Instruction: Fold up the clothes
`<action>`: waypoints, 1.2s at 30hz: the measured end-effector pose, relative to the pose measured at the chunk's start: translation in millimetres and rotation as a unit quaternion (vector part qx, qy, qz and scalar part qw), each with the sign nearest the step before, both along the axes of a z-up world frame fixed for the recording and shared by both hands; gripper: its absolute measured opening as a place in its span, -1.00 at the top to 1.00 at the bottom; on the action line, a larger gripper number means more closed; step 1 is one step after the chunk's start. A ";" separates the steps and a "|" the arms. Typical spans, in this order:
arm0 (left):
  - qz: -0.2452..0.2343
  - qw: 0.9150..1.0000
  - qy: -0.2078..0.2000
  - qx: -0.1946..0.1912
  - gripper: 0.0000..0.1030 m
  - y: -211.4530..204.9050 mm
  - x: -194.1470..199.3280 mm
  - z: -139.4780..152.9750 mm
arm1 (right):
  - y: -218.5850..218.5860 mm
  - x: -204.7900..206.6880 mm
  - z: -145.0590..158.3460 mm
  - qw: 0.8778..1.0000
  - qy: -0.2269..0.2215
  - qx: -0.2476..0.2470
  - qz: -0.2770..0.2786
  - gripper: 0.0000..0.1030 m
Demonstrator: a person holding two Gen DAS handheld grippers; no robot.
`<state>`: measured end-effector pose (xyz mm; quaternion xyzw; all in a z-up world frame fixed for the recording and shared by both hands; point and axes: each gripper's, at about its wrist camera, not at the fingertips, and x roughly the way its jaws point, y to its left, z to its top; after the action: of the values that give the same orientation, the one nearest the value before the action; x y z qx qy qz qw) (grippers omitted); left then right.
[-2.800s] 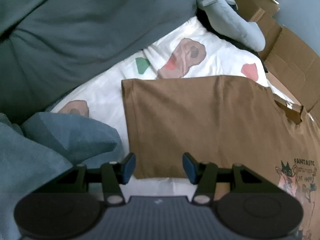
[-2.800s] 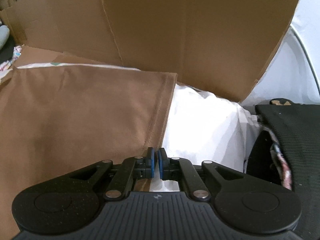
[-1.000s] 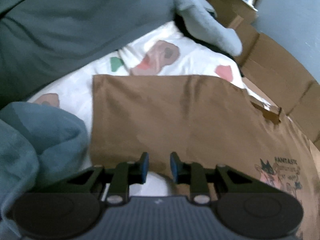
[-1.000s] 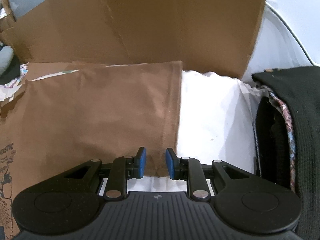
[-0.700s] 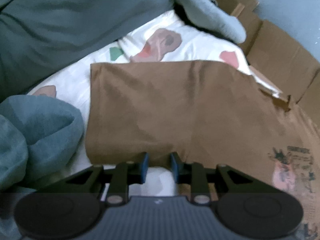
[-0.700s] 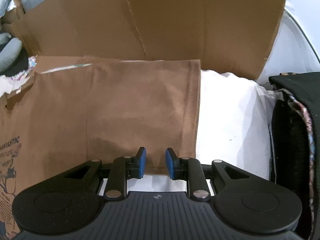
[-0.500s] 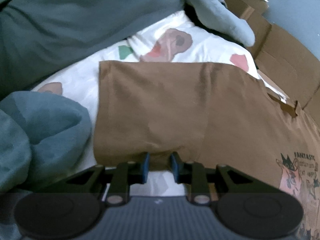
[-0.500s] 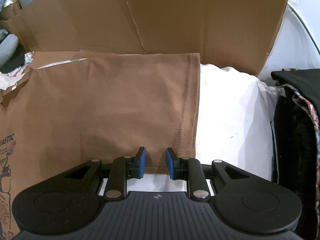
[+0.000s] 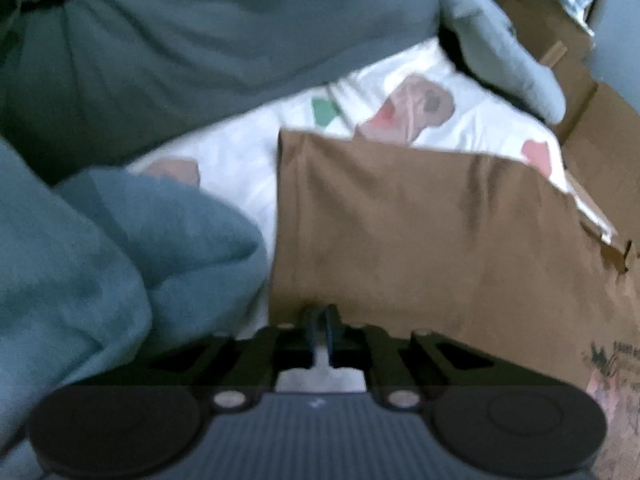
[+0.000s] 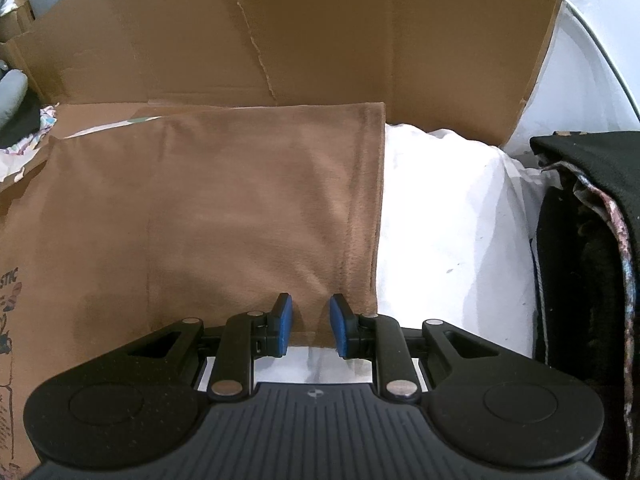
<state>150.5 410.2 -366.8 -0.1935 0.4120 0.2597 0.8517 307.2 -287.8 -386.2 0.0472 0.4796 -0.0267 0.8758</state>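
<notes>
White bedding with blotchy prints (image 9: 248,160) fills the middle of my left view, and on it lies the brown T-shirt (image 9: 420,232), spread flat from centre frame to the right edge; in the right view the same shirt covers the left and centre, with plain white sheet (image 10: 448,240) to its right

My left gripper (image 9: 320,322) sits at the shirt's near edge, bottom centre of the frame, its jaws closing with the hem caught between them (the picture is blurred, but the cloth bunches up there). My right gripper (image 10: 309,322) stands at the near edge of the other end, jaws parted, the hem between the blue pads (image 10: 285,320) without being pinched

By my reckoning the fold is barely begun: the shirt looks laid out flat, one corner is being taken, the other is yet to be grasped, and the folding over is all ahead

Around it, a teal blanket (image 9: 120,264) bulges at lower left, touching or nearly touching the shirt's side, and could snag. Cardboard (image 10: 320,32) stands behind the far edge, crowding the landing spot. Dark clothing (image 10: 588,240) hangs at far right, well clear
</notes>
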 end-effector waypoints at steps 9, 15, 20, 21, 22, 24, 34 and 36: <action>-0.018 0.999 -0.020 0.019 0.56 17.8 30.9 25.7 | -1.0 -3.4 3.0 1.000 -0.003 0.003 -0.012 0.47; -0.044 0.999 -0.003 0.027 0.25 5.8 46.5 18.0 | -13.2 -14.2 11.5 0.999 -0.013 0.024 -0.045 0.45; -0.062 0.998 0.000 0.028 -0.10 -6.0 62.1 20.3 | -26.6 -27.1 15.8 0.996 -0.025 0.050 -0.074 0.45; -0.068 0.997 0.002 0.029 -0.14 -8.8 66.2 21.2 | -29.5 -29.7 16.4 0.995 -0.027 0.056 -0.079 0.44; -0.072 0.997 0.005 0.029 -0.26 -11.7 70.4 22.0 | -32.3 -32.3 16.9 0.994 -0.029 0.061 -0.084 0.44; -0.078 0.997 0.010 0.026 -0.44 -16.7 78.2 24.2 | -37.7 -35.9 15.8 0.992 -0.030 0.081 -0.093 0.33; -0.115 0.993 0.034 0.023 -0.75 -51.2 127.9 41.4 | -57.2 -36.4 -11.6 0.958 -0.014 0.226 -0.177 0.09; -0.130 0.991 0.035 0.024 -0.75 -62.8 142.2 47.6 | -58.3 -36.5 -15.8 0.951 -0.017 0.245 -0.189 0.09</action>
<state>292.6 347.4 -319.2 -0.1085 0.4572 0.1633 0.8675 270.8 -346.1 -402.1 0.3503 0.4385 -0.0729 0.8244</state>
